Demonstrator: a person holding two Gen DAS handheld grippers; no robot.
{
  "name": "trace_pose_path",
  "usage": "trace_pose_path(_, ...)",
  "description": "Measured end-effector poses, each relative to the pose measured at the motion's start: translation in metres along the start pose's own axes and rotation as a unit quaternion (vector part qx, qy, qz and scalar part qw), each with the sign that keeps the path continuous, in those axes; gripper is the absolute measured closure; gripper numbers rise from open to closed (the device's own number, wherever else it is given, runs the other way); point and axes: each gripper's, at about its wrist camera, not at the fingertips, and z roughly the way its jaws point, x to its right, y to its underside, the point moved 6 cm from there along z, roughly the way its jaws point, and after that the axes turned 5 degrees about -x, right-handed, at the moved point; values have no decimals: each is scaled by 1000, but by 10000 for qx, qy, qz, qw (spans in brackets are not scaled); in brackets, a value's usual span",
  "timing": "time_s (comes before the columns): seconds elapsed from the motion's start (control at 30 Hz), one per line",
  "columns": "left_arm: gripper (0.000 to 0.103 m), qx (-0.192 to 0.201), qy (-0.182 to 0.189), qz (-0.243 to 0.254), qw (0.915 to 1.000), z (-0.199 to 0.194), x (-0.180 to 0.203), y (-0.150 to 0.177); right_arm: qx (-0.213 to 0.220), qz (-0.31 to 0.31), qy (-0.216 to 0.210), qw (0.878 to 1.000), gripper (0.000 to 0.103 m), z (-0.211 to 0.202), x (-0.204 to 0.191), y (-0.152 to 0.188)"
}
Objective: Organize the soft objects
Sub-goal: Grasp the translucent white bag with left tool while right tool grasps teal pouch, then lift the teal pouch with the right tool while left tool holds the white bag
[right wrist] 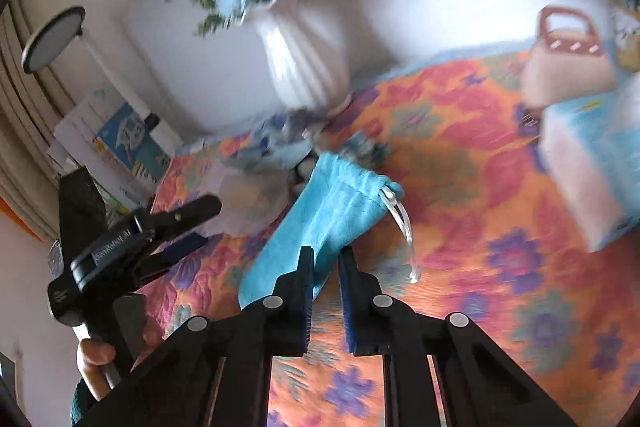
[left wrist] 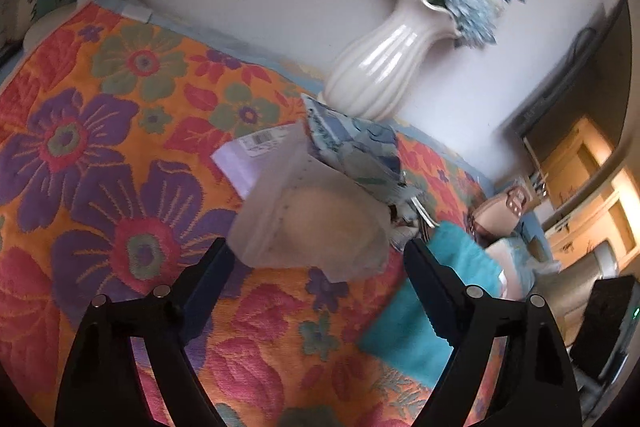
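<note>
A turquoise drawstring pouch (right wrist: 332,211) lies on the flowered cloth (right wrist: 460,227), its clear cord (right wrist: 404,223) trailing right. My right gripper (right wrist: 326,255) is shut on the pouch's near edge. In the left wrist view the pouch (left wrist: 424,307) lies at the right. My left gripper (left wrist: 316,247) is open, just short of a clear bag holding a beige pad (left wrist: 316,215). A blue floral packet (left wrist: 356,151) lies behind that bag. The left gripper (right wrist: 188,223) also shows in the right wrist view, at the left.
A white ribbed vase with blue flowers (left wrist: 384,67) stands against the wall; it also shows in the right wrist view (right wrist: 304,59). A beige handbag (right wrist: 568,63) and a white-and-blue box (right wrist: 592,163) sit at the right. Papers and books (right wrist: 116,143) lean at the left.
</note>
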Motion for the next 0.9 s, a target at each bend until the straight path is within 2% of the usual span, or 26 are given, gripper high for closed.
trace_pose_path(0.07, 16, -9, -211, 175, 9996, 2, 7, 3, 65, 42, 208, 9998, 91, -11, 12, -4)
trace_pose_path(0.1, 11, -12, -448, 281, 9986, 4, 11, 4, 39, 89, 290, 9995, 91, -13, 17, -6)
trace_pose_path(0.17, 9, -64, -737, 437, 9963, 8, 20, 5, -181, 202, 334, 9991, 91, -10, 30, -7)
trace_pose_path(0.27, 6, -312, -879, 349, 9950, 20, 29, 1, -580, 391, 361, 9969, 88, 9, 45, 1)
trace_pose_path(0.3, 6, -381, -894, 259, 9949, 24, 30, -1, -719, 460, 315, 9959, 84, 18, 49, 6)
trace_pose_path(0.37, 6, -415, -914, 82, 9949, 33, 28, -7, -616, 469, 82, 9970, 76, 17, 48, 6)
trace_pose_path(0.43, 6, -438, -887, -146, 9950, 42, 23, -11, -648, 415, -320, 9965, 41, 17, 43, 5)
trace_pose_path(0.47, 6, -416, -865, -214, 9952, 44, 21, -12, -661, 400, -535, 9956, 38, 17, 42, 6)
trace_pose_path(0.57, 6, -212, -1026, -189, 9943, 46, 23, -13, -623, 324, -519, 9962, 35, 18, 38, 7)
trace_pose_path(0.6, 10, -185, -1153, -93, 9931, 47, 25, -12, -623, 249, -470, 9966, 31, 20, 34, 8)
trace_pose_path(0.63, 26, -151, -1249, 4, 9921, 47, 27, -11, -634, 134, -393, 9971, 27, 21, 30, 8)
trace_pose_path(0.67, 37, -153, -1220, 87, 9924, 47, 30, -9, -653, -30, -255, 9975, 25, 23, 25, 9)
trace_pose_path(0.7, 52, -188, -1068, 131, 9940, 46, 34, -7, -669, -226, -19, 9975, 25, 25, 19, 10)
trace_pose_path(0.77, 59, -162, -1013, 220, 9945, 38, 37, -2, -670, -594, 479, 9948, 28, 27, 8, 14)
trace_pose_path(0.8, 60, -135, -970, 273, 9948, 32, 39, 3, -644, -720, 600, 9935, 47, 26, 5, 16)
trace_pose_path(0.83, 61, -132, -907, 286, 9954, 28, 41, 9, -620, -868, 637, 9923, 78, 25, 0, 18)
trace_pose_path(0.87, 61, -130, -812, 291, 9962, 20, 41, 15, -627, -1002, 584, 9913, 87, 24, -5, 20)
trace_pose_path(0.9, 61, -110, -704, 325, 9969, 9, 40, 23, -533, -1083, 642, 9906, 89, 20, -7, 21)
